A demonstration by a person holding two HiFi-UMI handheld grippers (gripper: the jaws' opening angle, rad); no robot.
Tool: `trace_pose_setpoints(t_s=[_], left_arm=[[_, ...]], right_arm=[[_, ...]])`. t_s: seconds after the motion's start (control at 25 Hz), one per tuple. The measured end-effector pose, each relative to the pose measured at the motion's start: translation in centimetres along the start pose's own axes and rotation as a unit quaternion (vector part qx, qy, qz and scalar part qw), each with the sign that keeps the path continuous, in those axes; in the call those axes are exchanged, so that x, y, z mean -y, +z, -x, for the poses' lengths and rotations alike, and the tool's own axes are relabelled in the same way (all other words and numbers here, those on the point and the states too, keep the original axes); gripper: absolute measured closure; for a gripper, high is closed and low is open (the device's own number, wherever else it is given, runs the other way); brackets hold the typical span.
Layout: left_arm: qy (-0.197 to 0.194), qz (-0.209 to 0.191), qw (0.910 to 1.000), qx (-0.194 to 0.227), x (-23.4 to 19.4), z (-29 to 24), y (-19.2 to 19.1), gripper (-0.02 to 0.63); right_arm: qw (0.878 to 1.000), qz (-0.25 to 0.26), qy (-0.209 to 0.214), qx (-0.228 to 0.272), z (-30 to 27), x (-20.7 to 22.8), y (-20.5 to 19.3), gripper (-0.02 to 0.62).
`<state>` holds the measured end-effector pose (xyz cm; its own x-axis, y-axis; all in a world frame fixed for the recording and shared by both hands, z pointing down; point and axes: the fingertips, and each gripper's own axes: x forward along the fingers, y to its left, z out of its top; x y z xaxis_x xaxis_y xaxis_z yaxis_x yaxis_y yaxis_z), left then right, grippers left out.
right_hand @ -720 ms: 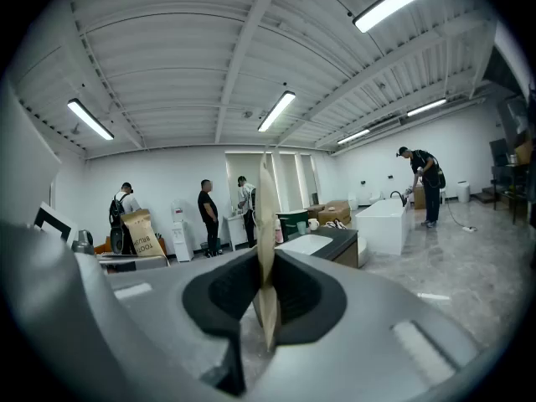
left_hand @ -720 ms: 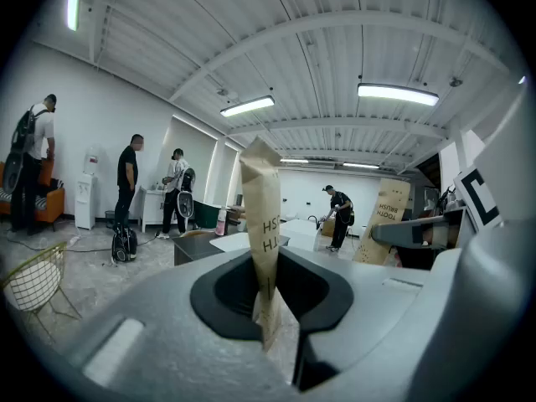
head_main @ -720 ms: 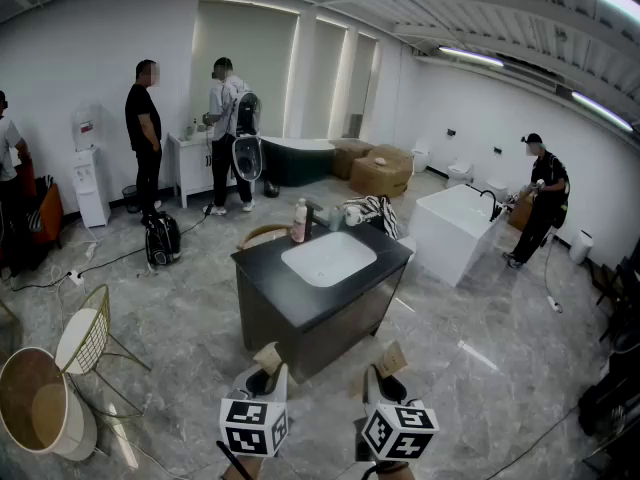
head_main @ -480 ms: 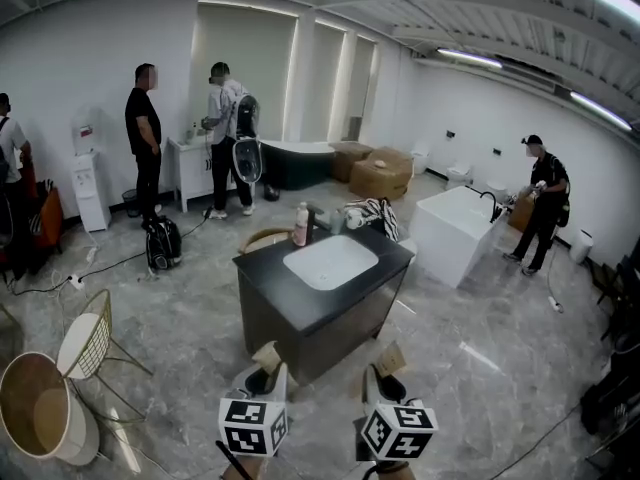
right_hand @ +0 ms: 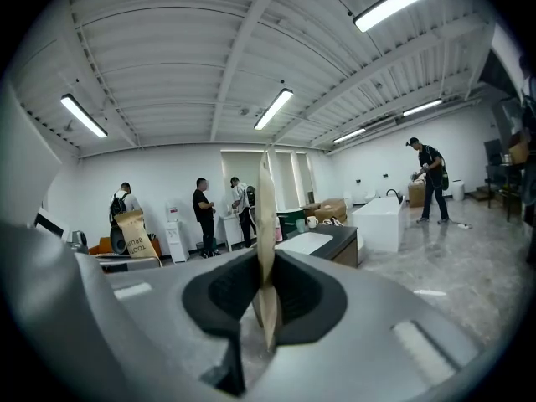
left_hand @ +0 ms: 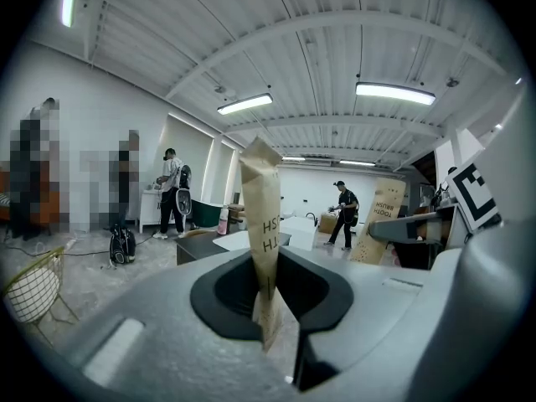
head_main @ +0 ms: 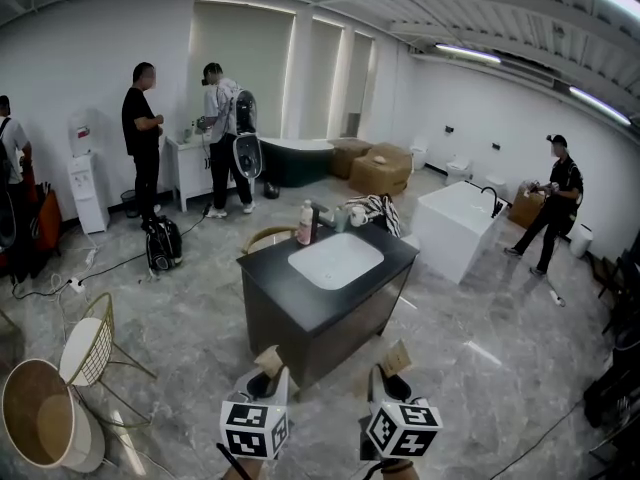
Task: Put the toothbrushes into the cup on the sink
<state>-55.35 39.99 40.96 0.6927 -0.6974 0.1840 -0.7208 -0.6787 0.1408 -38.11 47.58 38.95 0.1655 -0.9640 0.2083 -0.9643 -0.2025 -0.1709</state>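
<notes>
Your left gripper point(head_main: 266, 371) is clamped narrow on a brown paper toothbrush packet point(left_hand: 262, 216). The packet stands upright from the jaws toward 12 o'clock, its dark print running sideways. Your right gripper point(head_main: 390, 368) pinches a second packet point(right_hand: 266, 224) the same way, seen edge-on in its own view. In the head view both packets show only as small tan tabs, and the white sink point(head_main: 336, 260), set in a dark counter, lies well apart at 12 o'clock. Only the left gripper view shows "TOOTH BRUSH" printed on the second packet, at 3 o'clock. Only the right gripper view shows a green cup point(right_hand: 300, 224) beside a white mug point(right_hand: 311, 221) behind the basin.
</notes>
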Motion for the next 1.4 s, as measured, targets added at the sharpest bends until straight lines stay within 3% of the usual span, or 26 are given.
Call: trace_pose_setpoints(t_s=[0.24,0.56,0.92,1.4], left_arm=[[-0.014,0.005,0.9999,-0.007,-0.6,-2.0,-0.3,0.558],[-0.034,0.002,0.9994,-0.003,1.2,-8.3,0.1,0.558],[-0.036,-0.018,0.9992,0.002,3.9,-17.7,2.4,0.558],[-0.019,-0.015,0.9997,0.001,5.1,-27.3,4.9,0.558]], right_arm=[[1.000,-0.001,-0.018,-0.007,-0.9,0.9,-0.2,0.546],[0.999,-0.008,-0.043,0.007,-4.0,5.6,1.1,0.546],[0.999,-0.025,-0.034,0.009,-10.9,12.5,3.8,0.546],[1.000,-0.030,-0.005,-0.008,-18.6,18.1,6.4,0.546]])
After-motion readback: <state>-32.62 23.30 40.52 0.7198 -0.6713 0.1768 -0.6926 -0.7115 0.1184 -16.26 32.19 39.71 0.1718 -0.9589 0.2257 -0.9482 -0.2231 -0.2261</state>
